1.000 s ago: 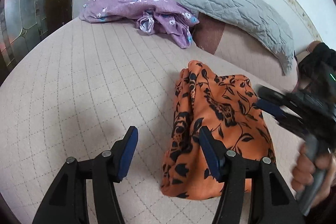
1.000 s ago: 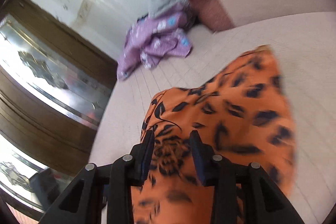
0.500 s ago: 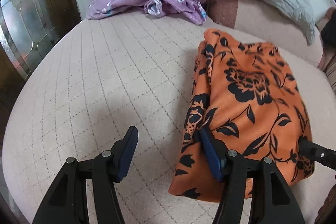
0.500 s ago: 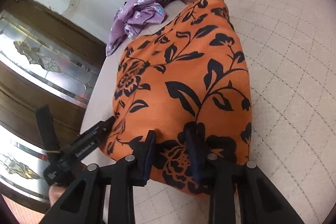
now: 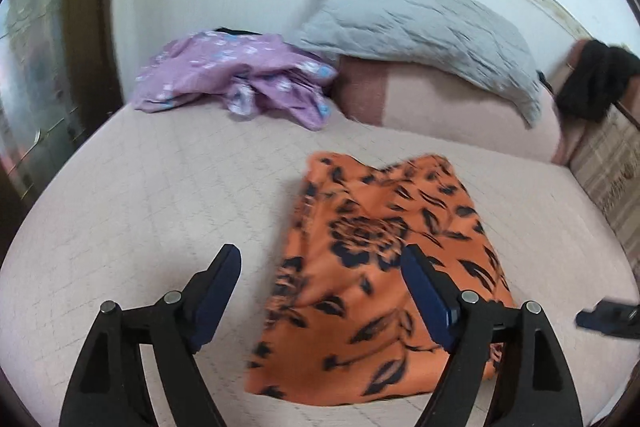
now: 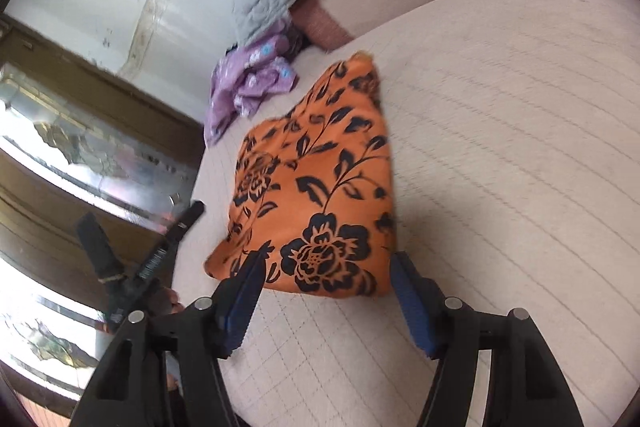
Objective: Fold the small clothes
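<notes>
Lying folded on the bed [image 5: 140, 211], orange floral garment [image 5: 384, 267], your left gripper [image 5: 320, 285] and right gripper [image 6: 326, 287] just opening, fingers wide, holding nothing.

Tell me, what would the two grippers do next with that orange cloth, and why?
Probably back away and reach for the purple garment. The orange floral cloth lies folded on the bed, and both the left gripper and right gripper have just opened, gripping nothing.
</notes>
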Demonstrator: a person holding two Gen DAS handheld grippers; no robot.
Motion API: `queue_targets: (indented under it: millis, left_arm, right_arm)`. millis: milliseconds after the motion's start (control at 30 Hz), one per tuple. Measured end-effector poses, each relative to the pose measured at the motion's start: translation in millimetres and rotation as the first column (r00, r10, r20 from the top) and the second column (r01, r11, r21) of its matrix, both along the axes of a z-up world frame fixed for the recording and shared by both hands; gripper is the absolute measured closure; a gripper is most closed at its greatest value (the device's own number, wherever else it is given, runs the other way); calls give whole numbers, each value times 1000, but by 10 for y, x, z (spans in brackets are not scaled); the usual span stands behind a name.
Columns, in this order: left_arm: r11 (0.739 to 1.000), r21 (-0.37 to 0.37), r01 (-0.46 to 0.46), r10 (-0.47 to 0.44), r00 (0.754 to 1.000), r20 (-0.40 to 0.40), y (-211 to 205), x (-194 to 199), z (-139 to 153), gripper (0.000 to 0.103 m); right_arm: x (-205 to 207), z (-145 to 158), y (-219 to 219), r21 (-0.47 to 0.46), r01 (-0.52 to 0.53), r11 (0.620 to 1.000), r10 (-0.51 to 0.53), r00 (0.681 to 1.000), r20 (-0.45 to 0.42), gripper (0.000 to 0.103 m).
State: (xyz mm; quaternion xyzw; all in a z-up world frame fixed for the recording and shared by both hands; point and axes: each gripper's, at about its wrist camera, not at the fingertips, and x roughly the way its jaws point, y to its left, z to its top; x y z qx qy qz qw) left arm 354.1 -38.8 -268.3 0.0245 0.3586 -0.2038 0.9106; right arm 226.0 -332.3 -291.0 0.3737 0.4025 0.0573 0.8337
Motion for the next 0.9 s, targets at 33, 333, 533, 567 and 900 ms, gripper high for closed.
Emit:
queue_targets:
  millis: [33,333,533,567,900]
  left_arm:
    - [1000,-4,28,-28,999,-32,-61,-10,-33,20]
    - [999,-47,-7,3,997,-83,-122,54,-59,20]
    - [1000,7,-25,25,999,-25,-126,-14,-35,20]
    - [1000,-1,-22,22,999,-28,-126,-23,-29,20]
    - [999,54,1,-3,999,43,-297,-166,-26,20]
  right_arm:
    - [-72,31,-65,11,13,1000,-13,1000,5,35]
    - [-509,-100,-485,113,92,989,-98,994,52,31]
    - [-596,-326,-590,199,116,973,-125,992,33,30]
    - [-591,-302,-583,193,105,976,-117,992,51,30]
    - [-555,-279,-431,143,70,987,-82,994,74,30]
